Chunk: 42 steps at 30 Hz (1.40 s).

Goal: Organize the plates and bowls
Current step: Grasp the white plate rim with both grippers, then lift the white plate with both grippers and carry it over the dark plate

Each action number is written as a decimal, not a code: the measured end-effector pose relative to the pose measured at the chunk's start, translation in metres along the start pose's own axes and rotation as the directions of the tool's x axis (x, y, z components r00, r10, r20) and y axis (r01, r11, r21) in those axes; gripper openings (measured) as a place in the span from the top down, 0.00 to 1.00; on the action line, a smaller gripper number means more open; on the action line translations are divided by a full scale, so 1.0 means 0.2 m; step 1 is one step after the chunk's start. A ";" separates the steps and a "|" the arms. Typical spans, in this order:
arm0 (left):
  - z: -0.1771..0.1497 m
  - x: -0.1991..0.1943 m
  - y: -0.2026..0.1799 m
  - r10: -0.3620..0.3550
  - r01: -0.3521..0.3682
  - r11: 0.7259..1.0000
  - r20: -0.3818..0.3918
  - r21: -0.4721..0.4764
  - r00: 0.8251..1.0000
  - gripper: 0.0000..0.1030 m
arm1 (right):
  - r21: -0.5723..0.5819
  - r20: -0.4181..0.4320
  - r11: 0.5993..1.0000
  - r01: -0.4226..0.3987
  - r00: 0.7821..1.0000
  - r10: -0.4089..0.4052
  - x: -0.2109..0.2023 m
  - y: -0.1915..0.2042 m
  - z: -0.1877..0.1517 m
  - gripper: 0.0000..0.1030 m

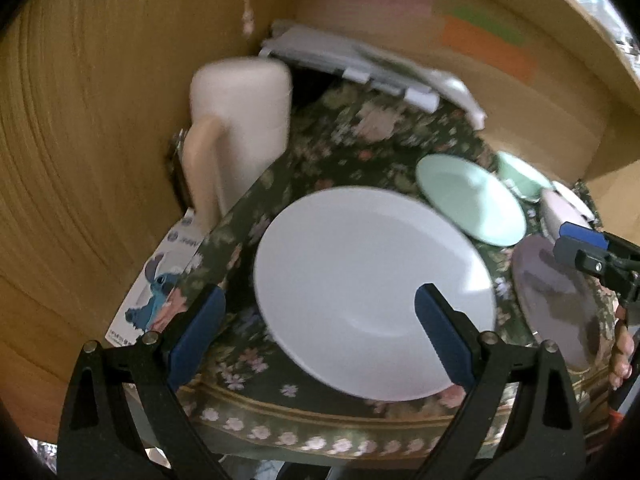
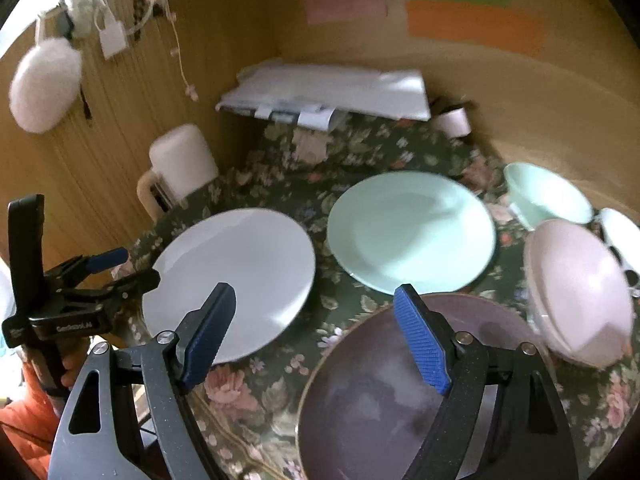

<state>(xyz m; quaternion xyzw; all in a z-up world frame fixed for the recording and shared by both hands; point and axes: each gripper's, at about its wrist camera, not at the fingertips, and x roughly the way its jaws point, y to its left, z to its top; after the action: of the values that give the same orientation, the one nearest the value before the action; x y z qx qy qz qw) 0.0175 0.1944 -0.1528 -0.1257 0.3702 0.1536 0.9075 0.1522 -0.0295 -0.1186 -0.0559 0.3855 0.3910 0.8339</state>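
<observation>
A white plate [image 1: 372, 288] [image 2: 236, 280] lies on the floral tablecloth [image 1: 320, 148] near the table's left front. A mint green plate [image 1: 470, 198] [image 2: 412, 232] lies behind it. A dark purple plate [image 1: 556, 300] [image 2: 400, 392] lies at the front right. A mint bowl [image 1: 520, 176] [image 2: 544, 194] and a pink bowl [image 1: 560, 208] [image 2: 580, 292] stand at the right. My left gripper [image 1: 320, 324] [image 2: 116, 268] is open and empty above the white plate's near edge. My right gripper [image 2: 316, 336] [image 1: 580, 248] is open and empty above the purple plate's left edge.
A cream jug with a handle [image 1: 240, 120] [image 2: 180, 164] stands at the back left against the wooden wall. A stack of papers [image 2: 328, 92] [image 1: 360, 64] lies at the back. A small white cup [image 2: 452, 120] stands at the back right. A Stitch card [image 1: 160, 280] lies left of the cloth.
</observation>
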 end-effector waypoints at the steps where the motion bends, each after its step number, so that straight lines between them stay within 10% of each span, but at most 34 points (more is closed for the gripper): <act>1: -0.01 0.02 0.02 0.004 -0.004 1.000 -0.011 -0.006 1.000 0.06 | 0.002 -0.013 1.000 -0.003 1.000 0.003 0.03 0.00 0.00 0.23; 10: -0.03 0.12 0.09 -0.030 0.028 0.999 -0.064 -0.031 0.998 0.22 | -0.005 -0.138 1.000 -0.026 0.990 0.025 0.27 0.02 0.05 0.24; 23: -0.04 0.20 0.10 -0.106 0.098 0.993 -0.137 -0.068 0.985 0.52 | 0.017 -0.283 0.998 -0.061 0.957 0.064 0.49 0.00 0.07 0.54; 42: -0.04 0.21 0.06 -0.120 0.116 0.992 -0.120 -0.040 0.986 0.54 | -0.032 -0.277 0.997 -0.069 0.959 0.057 0.49 0.05 0.07 0.72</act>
<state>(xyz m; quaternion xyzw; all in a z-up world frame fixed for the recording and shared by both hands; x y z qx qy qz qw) 0.0370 0.2110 -0.1889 -0.1712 0.4143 0.0977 0.8885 0.1926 0.0436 -0.1733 -0.1147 0.4914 0.4136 0.7578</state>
